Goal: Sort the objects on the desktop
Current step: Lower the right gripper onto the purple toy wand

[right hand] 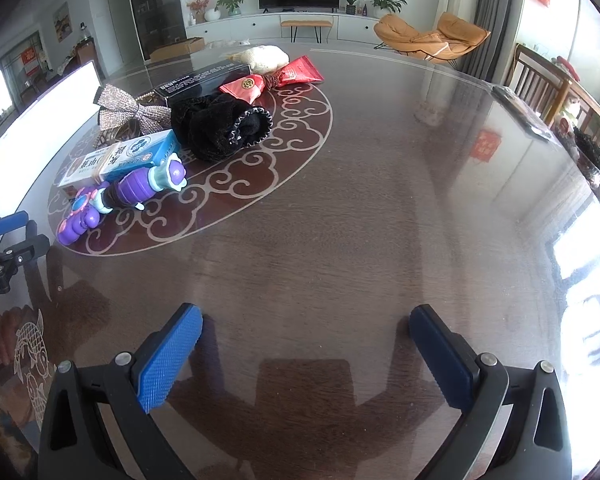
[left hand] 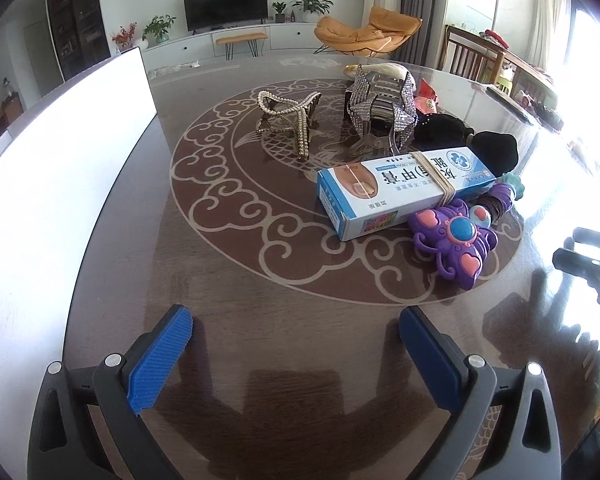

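My left gripper (left hand: 296, 320) hovers open over the dark glass-topped table (left hand: 260, 280), nothing between its blue pads. Ahead lie a pearl hair claw (left hand: 288, 120), a rhinestone hair claw (left hand: 380, 108), a blue-and-white box (left hand: 400, 192) with a rubber band around it, a purple toy wand (left hand: 456, 240) and a black pouch (left hand: 460, 140). My right gripper (right hand: 306, 316) is also open and empty over bare table. To its far left sit the wand (right hand: 132, 192), the box (right hand: 120, 160), the black pouch (right hand: 220, 128) and the rhinestone claw (right hand: 132, 114).
A white board (left hand: 60, 160) stands along the table's left side. Behind the pile are a black box (right hand: 204, 80), red packets (right hand: 244, 86) and a white pouch (right hand: 266, 58). The left gripper (right hand: 20, 236) shows at the right wrist view's left edge. Wooden chairs (right hand: 540, 76) stand at the right.
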Tool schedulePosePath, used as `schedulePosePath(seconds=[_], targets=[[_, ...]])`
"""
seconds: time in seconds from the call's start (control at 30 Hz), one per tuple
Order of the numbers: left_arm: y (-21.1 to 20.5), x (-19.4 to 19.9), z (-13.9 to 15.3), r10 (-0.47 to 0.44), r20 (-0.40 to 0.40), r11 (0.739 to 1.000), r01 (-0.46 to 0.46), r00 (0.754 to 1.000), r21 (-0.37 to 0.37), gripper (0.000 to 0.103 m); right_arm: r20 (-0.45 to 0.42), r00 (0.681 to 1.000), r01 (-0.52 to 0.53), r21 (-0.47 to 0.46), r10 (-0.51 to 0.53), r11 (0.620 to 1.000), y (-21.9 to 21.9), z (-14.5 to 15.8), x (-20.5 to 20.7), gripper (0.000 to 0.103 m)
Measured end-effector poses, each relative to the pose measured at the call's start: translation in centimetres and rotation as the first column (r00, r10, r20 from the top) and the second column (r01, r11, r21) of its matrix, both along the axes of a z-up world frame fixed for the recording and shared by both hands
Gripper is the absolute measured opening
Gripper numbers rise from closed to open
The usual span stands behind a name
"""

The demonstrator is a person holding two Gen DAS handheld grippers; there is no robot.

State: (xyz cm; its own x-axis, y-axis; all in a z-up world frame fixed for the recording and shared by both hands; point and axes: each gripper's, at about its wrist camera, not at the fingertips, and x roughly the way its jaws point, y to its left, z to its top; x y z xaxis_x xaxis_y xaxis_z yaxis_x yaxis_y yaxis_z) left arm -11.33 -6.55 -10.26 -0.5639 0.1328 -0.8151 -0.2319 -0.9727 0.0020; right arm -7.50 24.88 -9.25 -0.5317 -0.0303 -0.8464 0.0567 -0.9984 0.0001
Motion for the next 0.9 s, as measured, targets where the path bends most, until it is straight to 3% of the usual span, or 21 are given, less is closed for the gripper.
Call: schedulePosePath(seconds=[0.1,0.17,0.27,0.37,0.5,0.67,0.77,0.9], targets=[[0.0,0.0,0.0,0.001,0.000,1.000,-0.001,1.000,-0.001,0.103,-0.019,1.000,0.009,-0.148,-0.012,0.989,-2.0,1.1,-2.0,0.103],[-0.1,0.0,0.0,0.001,-0.001,1.000,-0.001,1.000,-0.001,0.103,-0.040,0.999,0.003,-0.200,-0.011,0.980,-4.4,1.9,-3.7,0.103],[-0.1,0.0,0.0,0.001,0.000,1.000,-0.001,1.000,0.000,0.103,-0.055,0.998,0.015,-0.179,-0.025,0.984,-8.4,2.7,-6.6,0.103],[-0.1,0.0,0.0,0.003,-0.001,1.000,-0.003,1.000,-0.002,0.103,-0.020,0.998,0.058,-0.073,-0.060,0.996,-10.9,1.8,-8.4,0.103],[-0.2,0.0,0.1,0.002,-0.002,1.000,-0.002,1.000,-0.001,0.103,-0.052,0.998,0.035,-0.074,-0.039,0.997,-10.0,1.4,-6.5,0.103],[-0.2,0.0,0.2,0.004,-0.002,1.000,-0.004,1.000,-0.002,0.103,-0.036,0.998,0.046,0.008,-0.046,0.999,-5.9,1.0,-4.1,0.103],[-0.1,0.0,0.1,0.005,-0.002,1.000,-0.005,1.000,-0.001,0.103,-0.034,0.997,0.071,-0.029,-0.072,0.997,-4.7,1.8,-3.5,0.103],[0.0,0.0,0.1,0.005,-0.002,1.000,-0.005,1.000,0.000,0.103,0.014,0.996,0.085,-0.168,-0.083,0.982,-5.8,1.6,-4.0,0.103]])
